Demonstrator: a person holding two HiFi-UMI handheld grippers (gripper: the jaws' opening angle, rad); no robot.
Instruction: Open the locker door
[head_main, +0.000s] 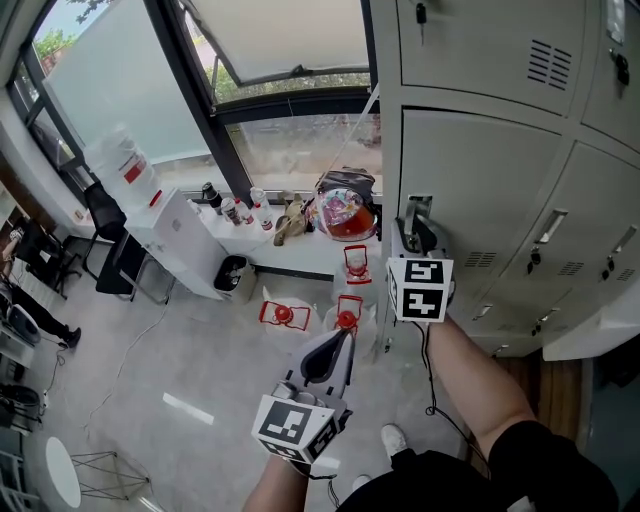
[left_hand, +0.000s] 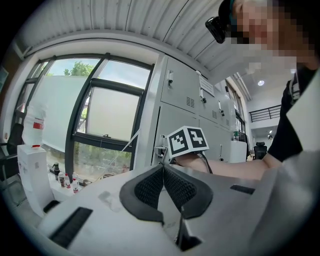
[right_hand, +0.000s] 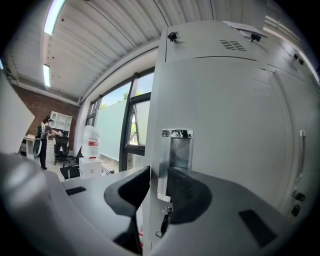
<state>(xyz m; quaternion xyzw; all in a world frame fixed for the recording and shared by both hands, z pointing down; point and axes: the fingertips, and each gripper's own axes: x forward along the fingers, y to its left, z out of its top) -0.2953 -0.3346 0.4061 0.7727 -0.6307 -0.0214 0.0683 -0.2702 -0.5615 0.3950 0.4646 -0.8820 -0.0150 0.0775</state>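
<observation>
The grey locker door (head_main: 480, 180) is the leftmost in its row, with a chrome handle (head_main: 418, 212) at its left edge. My right gripper (head_main: 415, 232) is at that handle. In the right gripper view the handle (right_hand: 176, 150) runs upright between the jaws of the right gripper (right_hand: 159, 171), whose dark pads lie against it on both sides. A small key (right_hand: 164, 220) hangs just below. The door looks flush with the cabinet. My left gripper (head_main: 340, 338) hangs lower and to the left over the floor, shut with nothing in it, as the left gripper (left_hand: 163, 167) shows in its own view.
More lockers (head_main: 590, 230) stand to the right and above. Left of the cabinet a low sill carries a bag (head_main: 345, 210) and small bottles (head_main: 235, 210). A water dispenser (head_main: 150, 210), a black bin (head_main: 232, 272) and red stands (head_main: 283, 314) are on the floor.
</observation>
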